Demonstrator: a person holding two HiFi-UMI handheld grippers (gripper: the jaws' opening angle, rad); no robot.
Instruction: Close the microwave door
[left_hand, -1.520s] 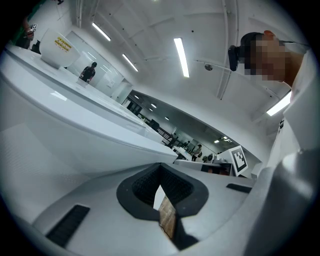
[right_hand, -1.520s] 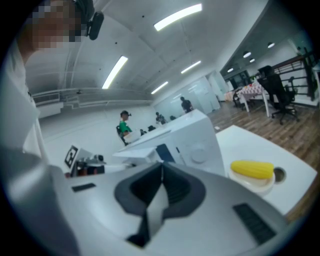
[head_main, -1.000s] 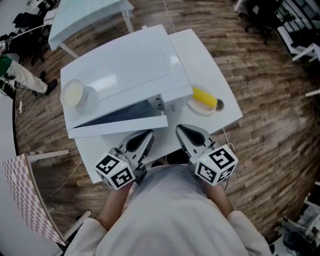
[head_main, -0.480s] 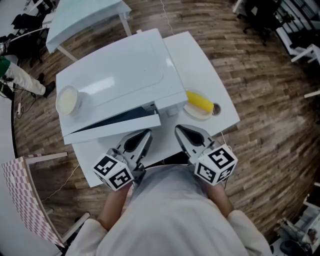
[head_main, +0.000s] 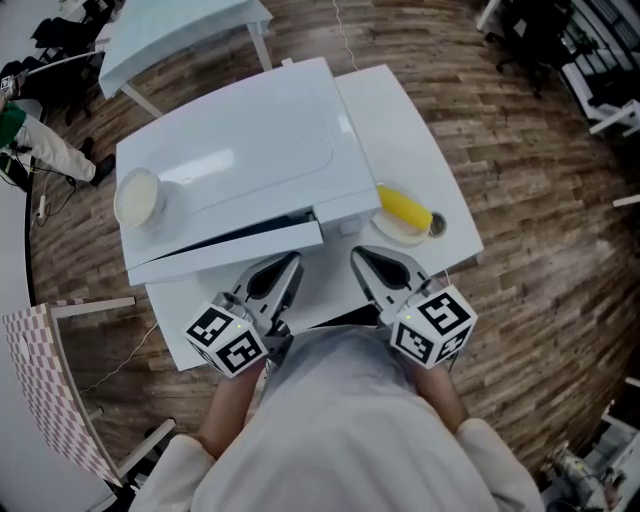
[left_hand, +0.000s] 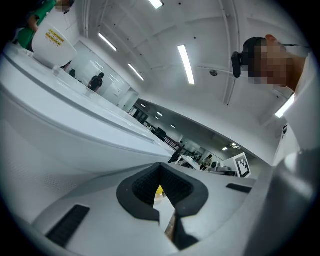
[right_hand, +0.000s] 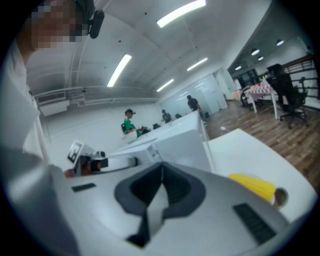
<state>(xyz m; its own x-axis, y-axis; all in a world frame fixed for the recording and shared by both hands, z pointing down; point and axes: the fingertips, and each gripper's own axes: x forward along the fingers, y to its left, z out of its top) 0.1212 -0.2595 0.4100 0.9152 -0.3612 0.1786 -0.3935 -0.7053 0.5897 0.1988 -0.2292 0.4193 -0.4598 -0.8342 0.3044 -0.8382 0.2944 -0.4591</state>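
The white microwave stands on a white table. Its door is swung nearly against the body, with only a thin dark gap along its top edge. My left gripper is shut and empty, its tip just below the door's right end; I cannot tell if it touches. In the left gripper view the door fills the left side, close beside the shut left gripper. My right gripper is shut and empty, below the microwave's right corner. The right gripper view shows the right gripper and the microwave.
A white cup sits on the microwave's top left corner. A yellow object on a small plate lies on the table right of the microwave, also in the right gripper view as a yellow object. A second table stands behind.
The microwave door has swung inward, its dark gap shrinking from wide to a thin sliver. Both grippers stay shut near the person's body, barely moved.
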